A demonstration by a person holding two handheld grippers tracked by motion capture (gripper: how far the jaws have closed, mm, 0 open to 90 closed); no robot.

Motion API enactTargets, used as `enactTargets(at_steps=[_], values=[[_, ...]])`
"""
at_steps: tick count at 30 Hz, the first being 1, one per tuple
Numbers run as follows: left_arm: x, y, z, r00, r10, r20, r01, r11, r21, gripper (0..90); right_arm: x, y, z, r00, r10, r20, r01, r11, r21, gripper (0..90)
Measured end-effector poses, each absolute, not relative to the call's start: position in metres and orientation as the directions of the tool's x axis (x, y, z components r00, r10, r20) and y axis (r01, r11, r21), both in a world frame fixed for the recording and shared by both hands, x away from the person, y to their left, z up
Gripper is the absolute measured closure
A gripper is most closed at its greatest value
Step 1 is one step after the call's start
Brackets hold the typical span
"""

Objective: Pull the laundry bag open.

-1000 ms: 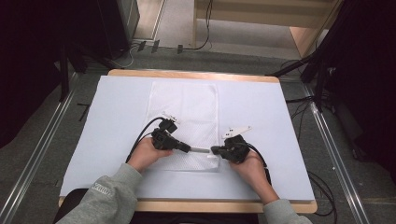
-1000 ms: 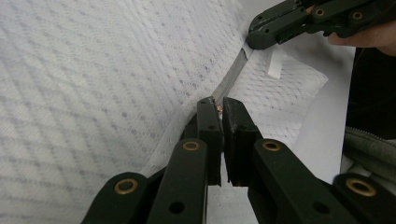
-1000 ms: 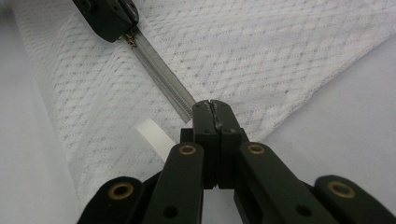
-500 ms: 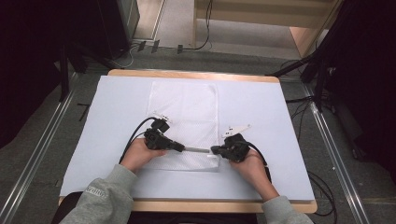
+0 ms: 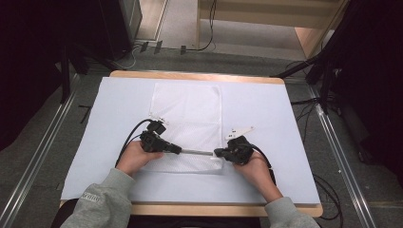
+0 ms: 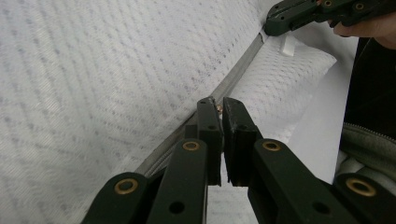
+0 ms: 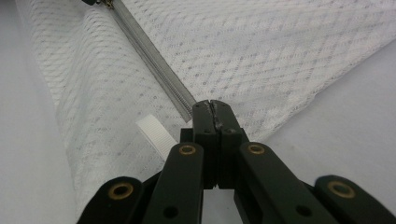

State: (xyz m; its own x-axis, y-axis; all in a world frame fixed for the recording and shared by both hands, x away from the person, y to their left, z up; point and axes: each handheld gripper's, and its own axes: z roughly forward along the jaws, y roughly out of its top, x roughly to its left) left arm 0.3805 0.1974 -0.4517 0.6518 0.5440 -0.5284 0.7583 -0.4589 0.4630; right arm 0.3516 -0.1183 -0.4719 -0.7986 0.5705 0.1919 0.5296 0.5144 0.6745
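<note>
A white mesh bag point(image 5: 189, 111) lies flat on the table, with a grey zipper point(image 5: 196, 152) running along its near end. My left gripper point(image 5: 177, 150) is shut on the small coppery zipper pull point(image 6: 218, 108). The zipper tape point(image 6: 238, 77) stretches away from the pull toward the other gripper. My right gripper point(image 5: 218, 153) is shut on the bag's edge at the zipper's right end point(image 7: 214, 108). A white fabric tab point(image 7: 156, 134) sticks out just left of its jaws. The two grippers face each other along the zipper, a short stretch apart.
A pale blue-white sheet point(image 5: 280, 142) covers the wooden table point(image 5: 223, 208). Cables trail from both grippers toward the person's sleeves point(image 5: 102, 204). Metal floor rails point(image 5: 35, 156) run along both sides of the table.
My left gripper has slid left along the zipper with the pull, so a longer stretch of zipper shows between the grippers. The right gripper has stayed in place.
</note>
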Motion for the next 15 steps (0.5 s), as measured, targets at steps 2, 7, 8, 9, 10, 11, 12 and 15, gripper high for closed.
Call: enactTargets(at_steps=[2,7,8,9,10,11,12,15], values=[[0.38,0.201,-0.451,0.651,0.547,-0.525,0.759,-0.459,0.463,87.7,0.352,-0.118,-0.472,-0.799,0.57,0.19,0.529,0.516,0.674,90.0],[0.378,0.206,-0.45,0.65,0.554,-0.52,0.76,-0.466,0.454,87.7,0.352,-0.119,-0.472,-0.801,0.567,0.194,0.528,0.515,0.675,90.0],[0.378,0.207,-0.45,0.65,0.554,-0.52,0.76,-0.468,0.452,87.7,0.352,-0.119,-0.472,-0.802,0.565,0.195,0.527,0.515,0.676,90.0],[0.378,0.209,-0.45,0.65,0.552,-0.522,0.76,-0.469,0.45,87.7,0.352,-0.119,-0.473,-0.802,0.565,0.196,0.527,0.514,0.677,90.0],[0.378,0.21,-0.45,0.648,0.556,-0.52,0.761,-0.466,0.451,87.8,0.352,-0.119,-0.473,-0.802,0.564,0.197,0.527,0.513,0.678,90.0],[0.378,0.212,-0.449,0.645,0.558,-0.522,0.764,-0.465,0.447,87.7,0.352,-0.119,-0.473,-0.801,0.565,0.197,0.528,0.513,0.677,90.0],[0.378,0.214,-0.449,0.644,0.561,-0.521,0.765,-0.462,0.448,87.8,0.352,-0.119,-0.473,-0.802,0.565,0.197,0.527,0.512,0.678,90.0],[0.378,0.221,-0.448,0.638,0.567,-0.521,0.77,-0.458,0.444,87.7,0.352,-0.119,-0.473,-0.802,0.565,0.191,0.523,0.514,0.68,90.0]])
